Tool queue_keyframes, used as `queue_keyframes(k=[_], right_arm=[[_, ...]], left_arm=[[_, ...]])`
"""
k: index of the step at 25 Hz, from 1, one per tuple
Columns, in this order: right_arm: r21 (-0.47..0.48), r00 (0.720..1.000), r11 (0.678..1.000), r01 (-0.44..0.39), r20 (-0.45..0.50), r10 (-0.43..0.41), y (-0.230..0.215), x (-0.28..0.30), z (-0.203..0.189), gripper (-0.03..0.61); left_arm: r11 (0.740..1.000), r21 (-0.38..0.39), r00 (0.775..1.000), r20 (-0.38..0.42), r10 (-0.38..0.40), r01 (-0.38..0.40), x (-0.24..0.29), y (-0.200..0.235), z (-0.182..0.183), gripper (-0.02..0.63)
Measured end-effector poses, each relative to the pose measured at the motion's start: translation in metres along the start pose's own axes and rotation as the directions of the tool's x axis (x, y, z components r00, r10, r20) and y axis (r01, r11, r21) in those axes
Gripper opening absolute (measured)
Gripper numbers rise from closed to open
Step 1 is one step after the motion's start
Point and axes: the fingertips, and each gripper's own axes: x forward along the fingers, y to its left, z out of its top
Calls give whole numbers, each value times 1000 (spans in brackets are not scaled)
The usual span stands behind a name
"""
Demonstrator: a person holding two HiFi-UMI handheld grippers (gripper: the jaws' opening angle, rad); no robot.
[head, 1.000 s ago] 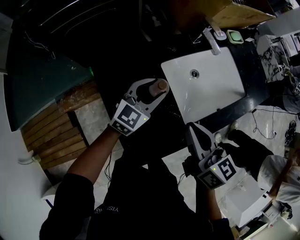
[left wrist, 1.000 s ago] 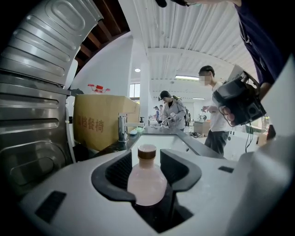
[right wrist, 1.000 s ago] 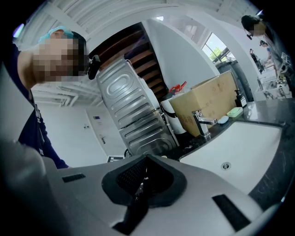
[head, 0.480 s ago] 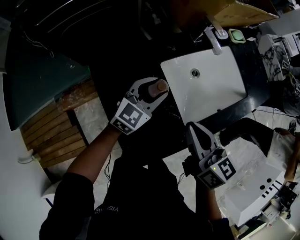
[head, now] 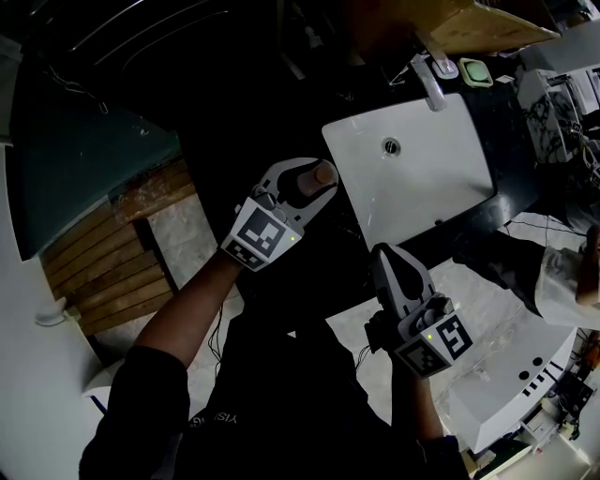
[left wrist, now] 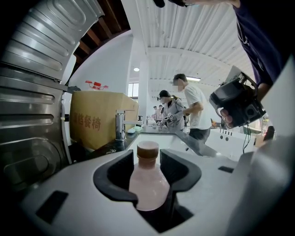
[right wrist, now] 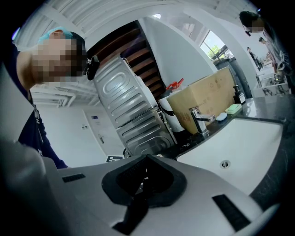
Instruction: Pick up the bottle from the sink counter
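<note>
A small pale pink bottle [left wrist: 148,179] with a brown cap sits between the jaws of my left gripper [left wrist: 147,173], which is shut on it. From the head view the bottle [head: 314,178] is held in the air left of the white sink [head: 441,187], cap pointing toward the basin, in the left gripper [head: 298,187]. My right gripper [head: 394,272] hangs lower, in front of the dark counter [head: 469,225], jaws closed together with nothing between them. Its own view shows the right gripper [right wrist: 144,182] with black pads meeting.
A chrome tap [head: 427,80] and a green soap dish [head: 472,72] stand behind the basin, beside a cardboard box [head: 469,28]. A ribbed metal appliance [right wrist: 131,115] stands left of the counter. Wooden slats [head: 103,262] lie on the floor at left. People [left wrist: 189,108] stand farther off.
Both grippers have stayed in place, the left still holding the bottle. A person at the right edge of the head view has shifted.
</note>
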Motion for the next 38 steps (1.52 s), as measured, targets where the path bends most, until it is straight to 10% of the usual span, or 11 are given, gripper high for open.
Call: queue_keyframes(k=[38], right_arm=[[13,1000,1000,-10,9,10,3,2,7,25]], left_arm=[[1000,10,1000,-24,-4,4,1,-1,-1,143]])
